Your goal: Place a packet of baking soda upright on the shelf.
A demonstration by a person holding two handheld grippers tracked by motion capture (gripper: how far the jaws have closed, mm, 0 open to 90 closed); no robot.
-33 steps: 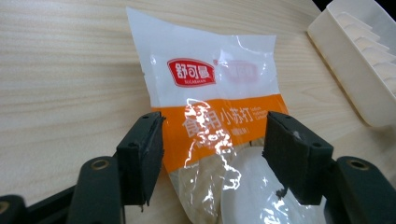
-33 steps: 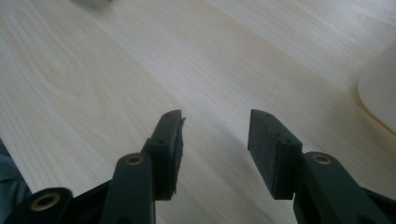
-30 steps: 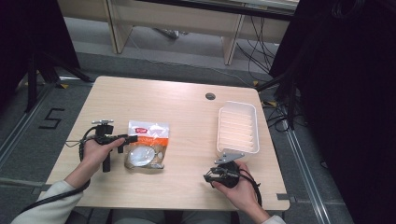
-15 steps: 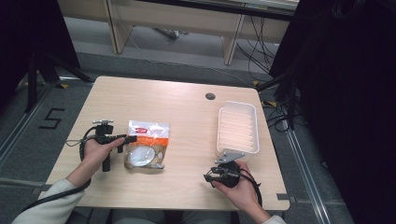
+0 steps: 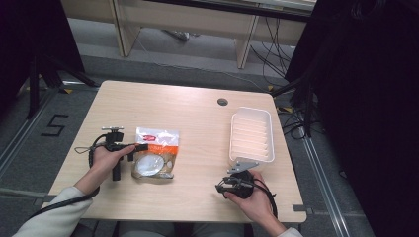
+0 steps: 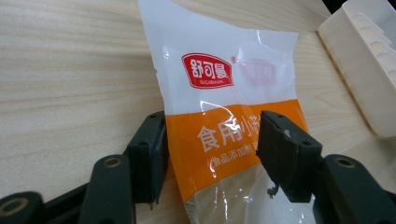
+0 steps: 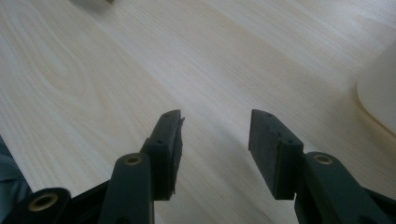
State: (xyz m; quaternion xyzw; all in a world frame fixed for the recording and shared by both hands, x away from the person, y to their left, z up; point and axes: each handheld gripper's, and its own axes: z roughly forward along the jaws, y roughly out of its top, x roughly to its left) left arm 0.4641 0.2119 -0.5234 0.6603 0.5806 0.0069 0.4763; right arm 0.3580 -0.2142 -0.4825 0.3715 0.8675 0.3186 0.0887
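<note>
Left hand-held gripper [image 5: 141, 146] low on worktop [image 5: 197, 118], jaw tips at left edge of snack packet [image 5: 155, 152]. Packet flat, white top, orange band, clear window below. Right hand-held gripper [image 5: 221, 187] near front edge, jaws pointing left, well apart from packet. White ribbed tray [image 5: 251, 134] just beyond right hand [image 5: 249, 200]. Cable hole [image 5: 222, 101] behind tray.

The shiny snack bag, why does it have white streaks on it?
In the left gripper view, glare from the room light streaks the glossy white-and-orange plastic packet between the left gripper's open jaws; in the high view the packet looks small and soft.
</note>
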